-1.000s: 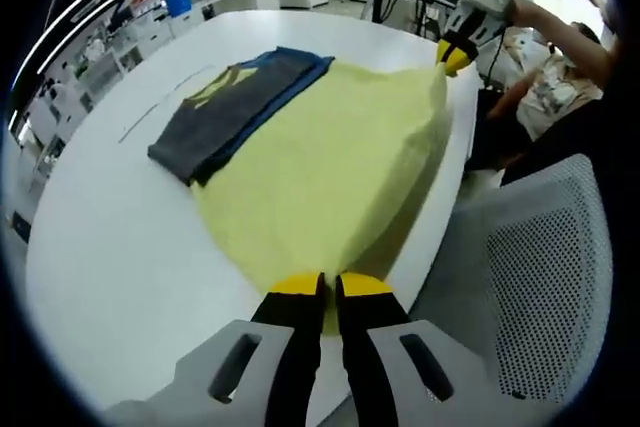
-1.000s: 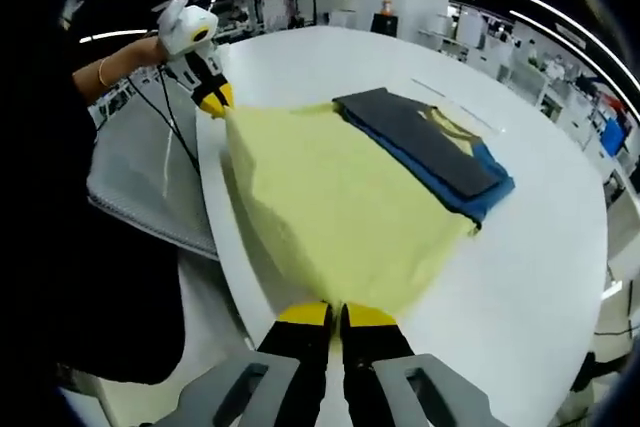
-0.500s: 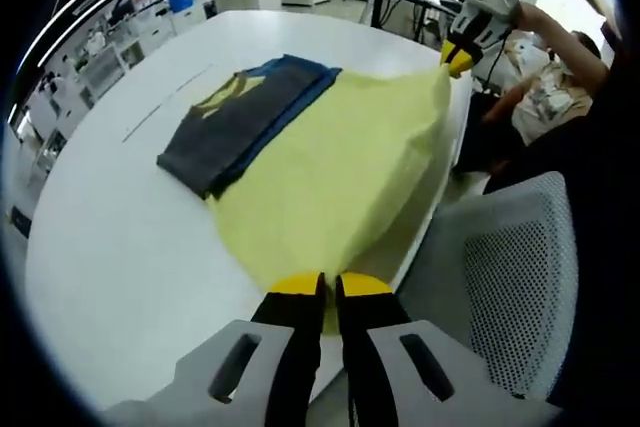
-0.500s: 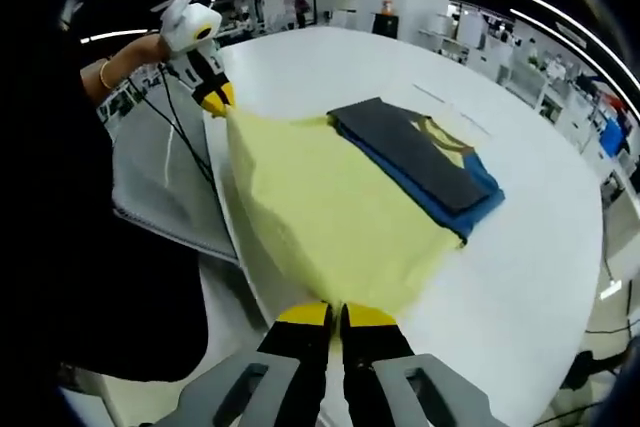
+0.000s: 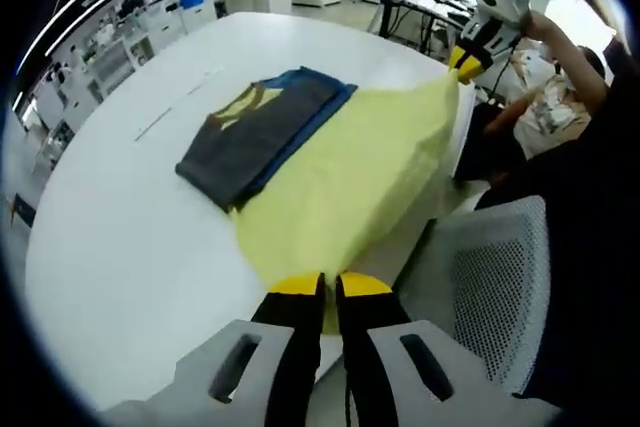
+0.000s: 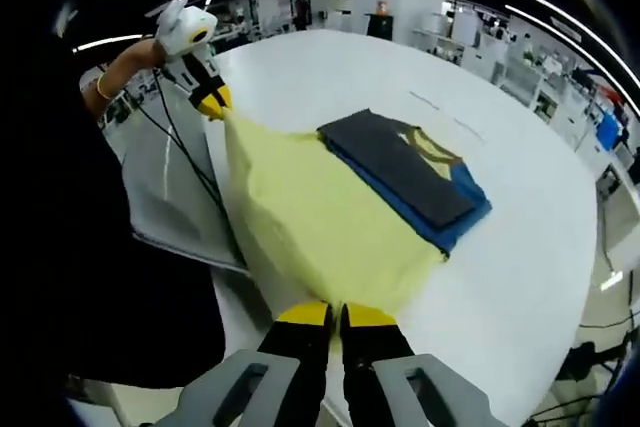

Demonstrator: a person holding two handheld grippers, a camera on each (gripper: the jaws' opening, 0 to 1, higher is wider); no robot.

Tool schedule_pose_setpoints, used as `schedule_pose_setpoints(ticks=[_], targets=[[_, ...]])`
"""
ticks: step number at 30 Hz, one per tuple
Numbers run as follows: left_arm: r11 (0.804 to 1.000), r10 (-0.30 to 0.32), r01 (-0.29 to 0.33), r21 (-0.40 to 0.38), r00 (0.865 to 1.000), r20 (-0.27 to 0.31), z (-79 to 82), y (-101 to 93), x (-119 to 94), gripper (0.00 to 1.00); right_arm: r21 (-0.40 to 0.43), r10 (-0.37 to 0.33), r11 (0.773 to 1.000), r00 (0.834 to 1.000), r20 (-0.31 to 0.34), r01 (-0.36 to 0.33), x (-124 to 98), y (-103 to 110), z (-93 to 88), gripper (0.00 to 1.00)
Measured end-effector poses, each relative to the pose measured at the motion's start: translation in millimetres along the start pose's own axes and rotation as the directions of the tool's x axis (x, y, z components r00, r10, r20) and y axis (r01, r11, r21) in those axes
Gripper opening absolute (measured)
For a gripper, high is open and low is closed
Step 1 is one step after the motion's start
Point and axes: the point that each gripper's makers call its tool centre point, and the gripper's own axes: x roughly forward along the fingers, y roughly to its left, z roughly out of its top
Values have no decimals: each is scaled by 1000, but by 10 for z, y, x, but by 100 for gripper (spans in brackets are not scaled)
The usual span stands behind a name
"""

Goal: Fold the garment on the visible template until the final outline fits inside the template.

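Left gripper view, both tongs (image 5: 322, 289) (image 6: 336, 315) clenched on yellow garment (image 5: 345, 182), stretched over table (image 5: 120, 227) edge

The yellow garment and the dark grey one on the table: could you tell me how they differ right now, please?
The yellow garment is spread in one wide sheet; the dark grey garment is folded into a compact rectangle. The yellow one is pinched at two corners by the left gripper and right gripper; the grey one lies free. The yellow one reaches past the table edge; the grey one sits wholly on it, atop blue cloth. Both rest on the white table.
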Motion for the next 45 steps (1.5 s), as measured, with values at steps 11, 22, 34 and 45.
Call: schedule_pose_setpoints(ticks=[11,22,34,45], targets=[[1000,14,-14,8,1000,13,161,60,-161,2,-21,-34,999,999,13,34,-112,-109,172,0],[996,76,-78,48,996,48,405,414,-125,2,-66,-85,994,996,25,87,-61,-410,394,0],[988,143,-149,44,983,113,720,810,-65,2,-99,-159,982,986,52,164,66,-872,670,0],[965,232,-249,84,958,169,999,1227,35,2,-101,-239,963,965,106,250,172,-1280,946,0]])
